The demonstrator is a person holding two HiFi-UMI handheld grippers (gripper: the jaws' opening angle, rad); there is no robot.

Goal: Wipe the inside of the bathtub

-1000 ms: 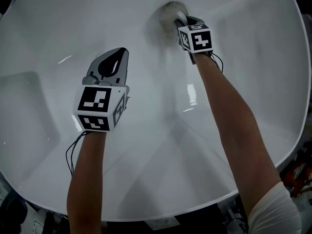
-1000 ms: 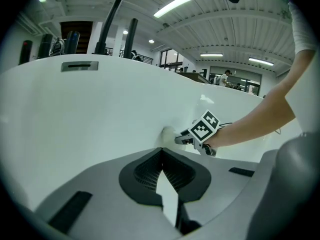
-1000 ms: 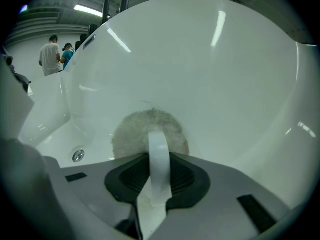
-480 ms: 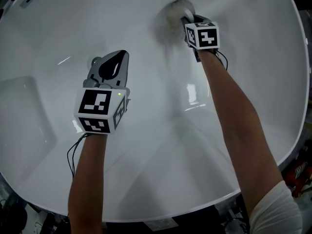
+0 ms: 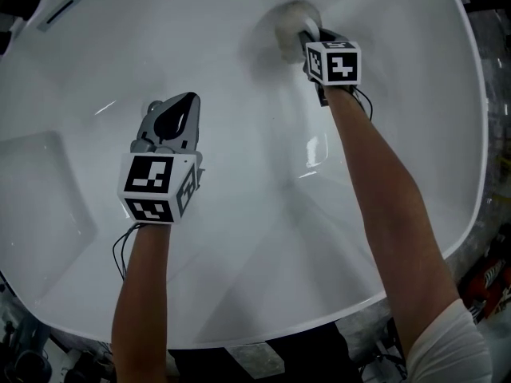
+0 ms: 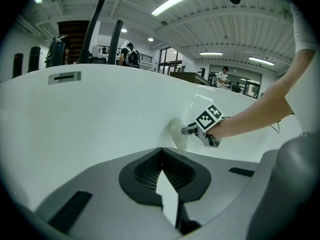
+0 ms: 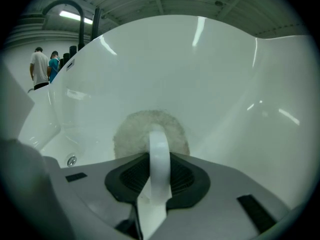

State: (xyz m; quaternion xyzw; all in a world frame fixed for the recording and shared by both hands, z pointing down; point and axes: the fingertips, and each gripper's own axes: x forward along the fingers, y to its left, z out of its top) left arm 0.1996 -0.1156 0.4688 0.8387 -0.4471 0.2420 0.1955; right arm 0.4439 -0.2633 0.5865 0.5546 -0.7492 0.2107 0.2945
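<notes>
The white bathtub [image 5: 399, 118] fills the head view. My right gripper [image 5: 304, 33] reaches to the far wall and is shut on the white strap handle [image 7: 159, 136] of a round fluffy scrub pad [image 5: 289, 21]. The pad [image 7: 131, 131] lies flat against the tub wall [image 7: 210, 69]. My left gripper [image 5: 189, 100] hovers over the tub's middle with its jaws shut and nothing in them. In the left gripper view, the left gripper [image 6: 161, 152] looks at the right gripper's marker cube [image 6: 208, 118] and the pad [image 6: 177, 133].
An overflow slot [image 5: 62, 12] sits on the rim at far left. The round drain [image 7: 72, 160] shows low on the tub floor. A dark curved faucet [image 7: 67, 5] rises behind the rim. Several people stand far off in the hall [image 7: 44, 64].
My right gripper has slid the pad a little to the right and farther up the wall. My left gripper has drifted slightly left, still shut.
</notes>
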